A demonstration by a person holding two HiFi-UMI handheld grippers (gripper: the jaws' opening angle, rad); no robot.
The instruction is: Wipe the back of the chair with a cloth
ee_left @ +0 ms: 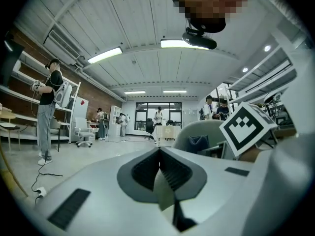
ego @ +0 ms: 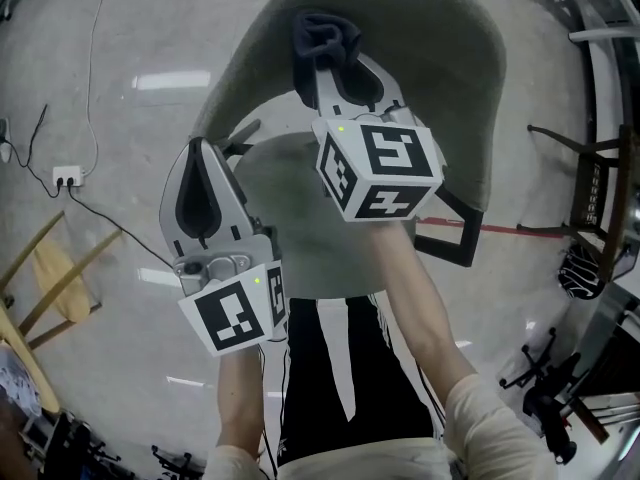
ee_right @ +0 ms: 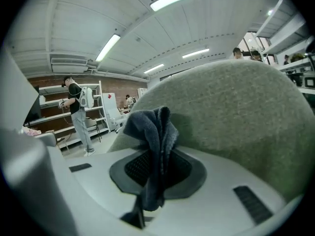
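Note:
A grey-green upholstered chair stands in front of me, its curved back filling the right gripper view. My right gripper is shut on a dark blue cloth, which sticks up bunched from the jaws right against the inner face of the chair back. My left gripper hangs lower left beside the chair, jaws shut with nothing between them. In the left gripper view the chair and cloth appear at the right, behind the right gripper's marker cube.
The floor is polished grey concrete, with a power strip and cables at the left. A wooden frame stands at lower left, a dark chair and racks at the right. People stand far off in the room.

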